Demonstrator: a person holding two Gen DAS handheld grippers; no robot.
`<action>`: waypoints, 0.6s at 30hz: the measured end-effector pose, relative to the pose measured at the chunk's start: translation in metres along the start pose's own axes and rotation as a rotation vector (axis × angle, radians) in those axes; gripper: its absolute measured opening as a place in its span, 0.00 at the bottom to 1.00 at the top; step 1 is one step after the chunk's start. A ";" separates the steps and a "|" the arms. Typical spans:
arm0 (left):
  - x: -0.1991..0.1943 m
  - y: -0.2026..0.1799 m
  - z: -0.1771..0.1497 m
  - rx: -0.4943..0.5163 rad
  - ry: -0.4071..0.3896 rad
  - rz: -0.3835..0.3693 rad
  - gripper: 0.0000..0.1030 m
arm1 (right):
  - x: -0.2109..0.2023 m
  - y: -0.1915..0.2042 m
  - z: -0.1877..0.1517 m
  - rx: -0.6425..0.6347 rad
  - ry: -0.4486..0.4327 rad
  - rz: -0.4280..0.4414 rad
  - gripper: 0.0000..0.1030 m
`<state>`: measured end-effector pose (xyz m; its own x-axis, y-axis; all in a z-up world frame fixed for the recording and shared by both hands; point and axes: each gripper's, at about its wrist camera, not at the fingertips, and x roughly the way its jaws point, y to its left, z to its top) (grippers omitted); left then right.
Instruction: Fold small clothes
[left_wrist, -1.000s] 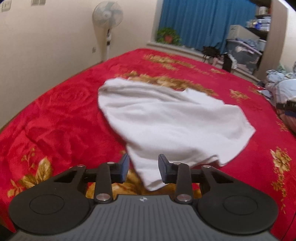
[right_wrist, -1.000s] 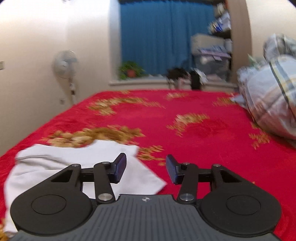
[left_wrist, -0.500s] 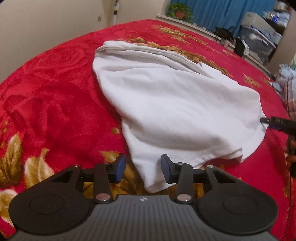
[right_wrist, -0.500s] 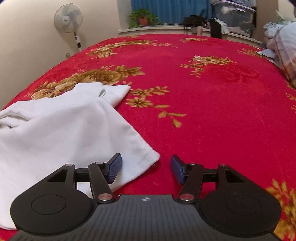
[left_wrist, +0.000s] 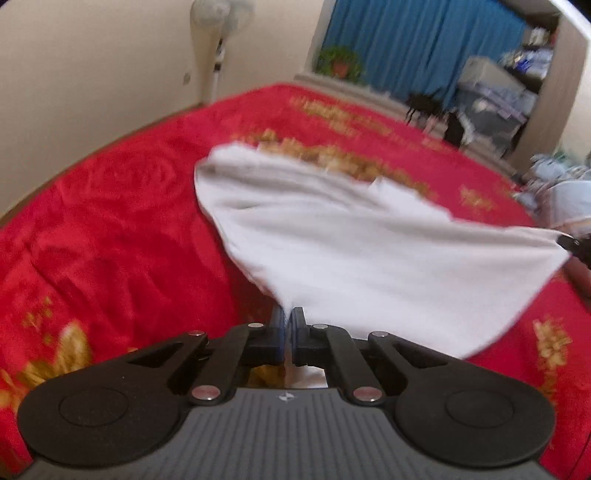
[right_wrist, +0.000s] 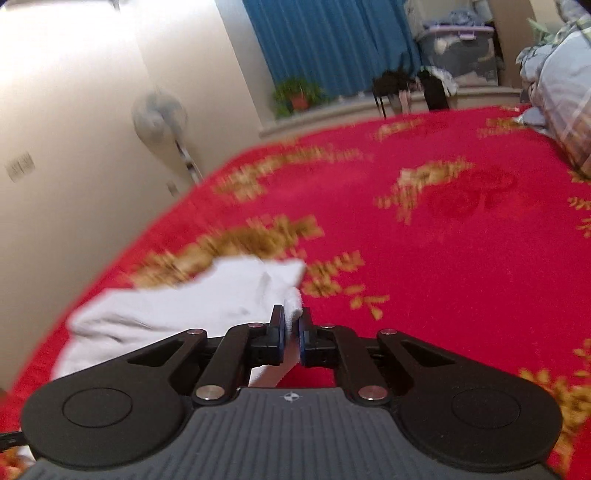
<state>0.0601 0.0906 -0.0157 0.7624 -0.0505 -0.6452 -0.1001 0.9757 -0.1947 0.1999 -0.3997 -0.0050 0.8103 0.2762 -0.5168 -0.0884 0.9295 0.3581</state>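
Note:
A white garment (left_wrist: 354, 236) lies partly on a red bedspread (left_wrist: 110, 229) with gold flowers. My left gripper (left_wrist: 288, 317) is shut on its near corner and holds it lifted. My right gripper (right_wrist: 291, 317) is shut on another corner of the same white garment (right_wrist: 177, 306), which trails off to the left in that view. The cloth is stretched between both grippers; the right gripper's tip (left_wrist: 570, 245) shows at the far right edge of the left wrist view. Both views are blurred by motion.
A standing fan (left_wrist: 221, 48) is by the left wall. A potted plant (left_wrist: 340, 62) and blue curtain (left_wrist: 417, 40) are behind the bed. Storage boxes (right_wrist: 461, 51) stand at the back right. Plaid bedding (right_wrist: 565, 88) is piled at the bed's right side.
Both grippers went from open above the garment's corners to shut on them. Both have lifted, raising the near edge of the cloth off the bedspread.

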 end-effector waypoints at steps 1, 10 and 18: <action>-0.013 0.002 0.001 0.009 -0.015 -0.013 0.03 | -0.023 0.002 0.001 0.010 -0.017 0.011 0.06; -0.087 0.032 -0.029 0.018 0.146 -0.083 0.03 | -0.211 -0.002 -0.070 0.161 0.015 -0.127 0.05; -0.074 0.029 -0.027 0.059 0.235 -0.046 0.09 | -0.198 0.003 -0.128 0.099 0.263 -0.466 0.18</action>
<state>-0.0164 0.1166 0.0064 0.5951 -0.1369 -0.7919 -0.0259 0.9816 -0.1891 -0.0348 -0.4206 -0.0015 0.5775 -0.0965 -0.8107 0.3113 0.9440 0.1094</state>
